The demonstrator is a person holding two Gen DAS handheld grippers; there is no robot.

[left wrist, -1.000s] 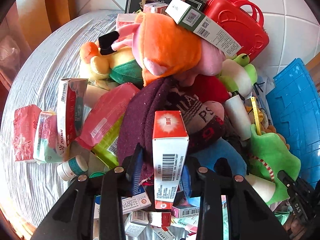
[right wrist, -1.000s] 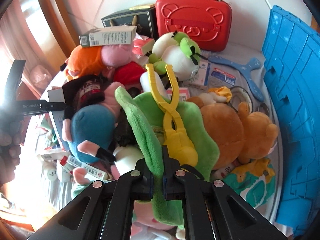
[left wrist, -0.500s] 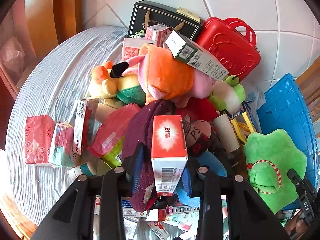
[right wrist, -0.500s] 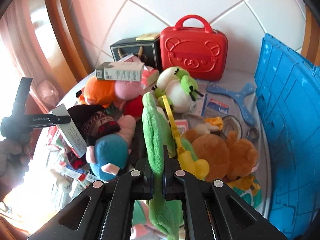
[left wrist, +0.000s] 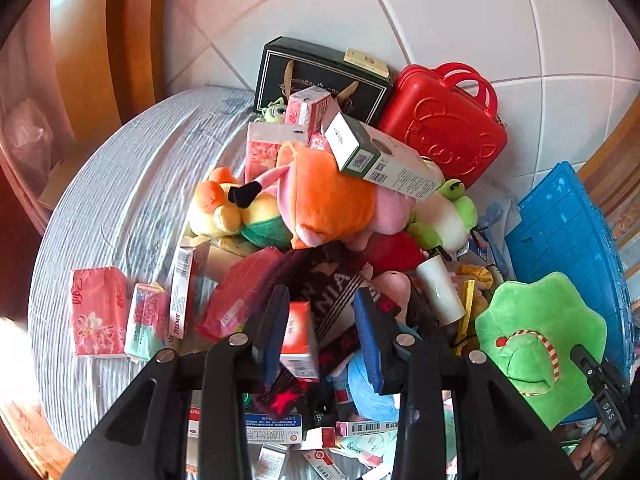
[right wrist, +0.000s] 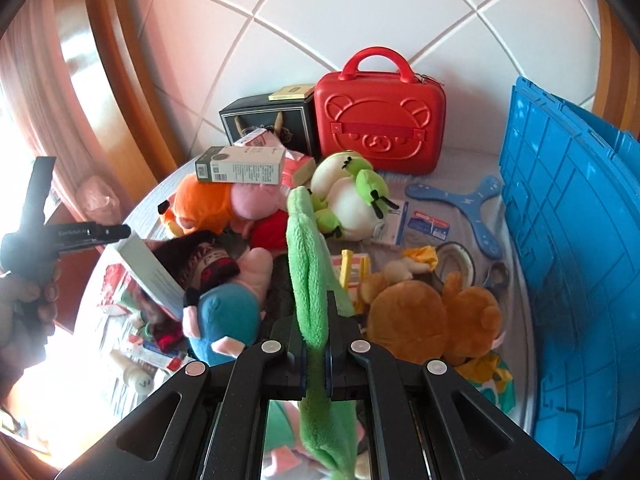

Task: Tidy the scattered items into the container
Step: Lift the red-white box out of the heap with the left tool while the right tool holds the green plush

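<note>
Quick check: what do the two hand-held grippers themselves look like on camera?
Both alike: the left hand-held gripper and the right hand-held gripper have glossy black plastic frames with triangular cut-outs, round silver screw heads and blue pads inside the fingers. From outside, a slim black handle bearing small white lettering. No cables or sleeves visible.

The middle of the table (left wrist: 100, 208) is blocked by a high pile (left wrist: 332, 216) of plush toys and boxes. On the left of the pile the cloth is mostly bare, and only a few packets (left wrist: 98, 312) lie there. On the right stands a blue crate (right wrist: 568, 240), and its wall closes that side. Between pile and crate there is a narrow strip with a boomerang (right wrist: 472, 208) and a brown bear (right wrist: 432, 316) in it. At the far side a red case (right wrist: 380, 120) and a black box (right wrist: 268, 124) stand against the tiled wall. Above the pile the air is free.
</note>
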